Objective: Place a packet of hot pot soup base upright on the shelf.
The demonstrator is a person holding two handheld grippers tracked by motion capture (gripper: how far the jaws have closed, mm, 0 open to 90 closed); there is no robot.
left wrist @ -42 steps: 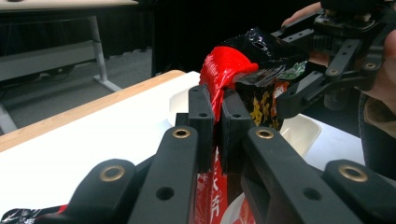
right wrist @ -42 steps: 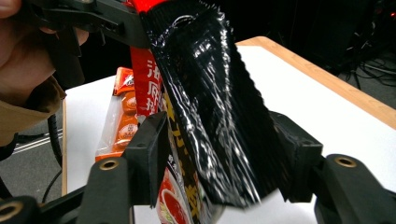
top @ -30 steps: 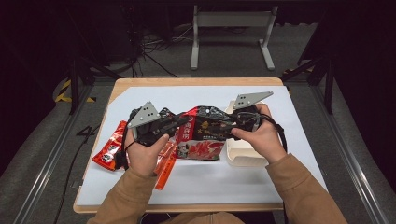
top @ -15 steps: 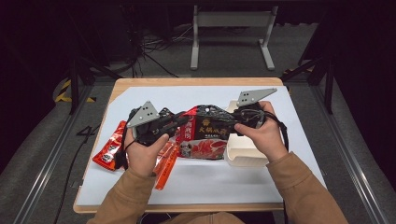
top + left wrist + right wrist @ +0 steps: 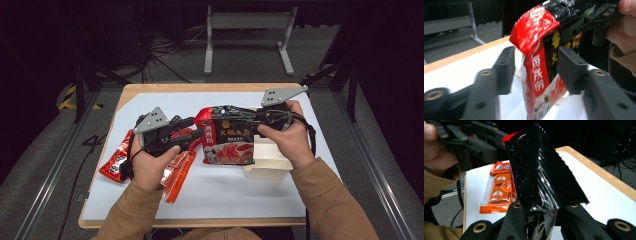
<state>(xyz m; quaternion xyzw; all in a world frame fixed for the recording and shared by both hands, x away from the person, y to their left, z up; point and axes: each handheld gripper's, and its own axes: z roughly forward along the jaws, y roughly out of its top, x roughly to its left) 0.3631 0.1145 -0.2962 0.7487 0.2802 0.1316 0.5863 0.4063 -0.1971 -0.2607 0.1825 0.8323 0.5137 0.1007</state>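
A red and black food pouch (image 5: pixel 227 142) hangs upright above the white table cover (image 5: pixel 225 195). My right gripper (image 5: pixel 248 118) is shut on its top right edge. In the right gripper view the jaws (image 5: pixel 540 217) pinch the crinkled black foil (image 5: pixel 541 177). My left gripper (image 5: pixel 192 134) sits at the pouch's left edge. Its jaws have just been opening. In the left gripper view they (image 5: pixel 536 67) stand apart on either side of the pouch (image 5: pixel 536 77), with the pads off it.
A white box (image 5: pixel 267 165) stands under the right hand. Orange sachets (image 5: pixel 177 172) and a red packet (image 5: pixel 116 162) lie by the left hand. The orange sachets (image 5: pixel 499 192) also lie flat in the right gripper view. The table's wooden rim (image 5: pixel 200 87) runs along the far side.
The left jaws have let go of the pouch's left edge and spread apart. The right hand has risen a little with the pouch, which now hangs more upright.
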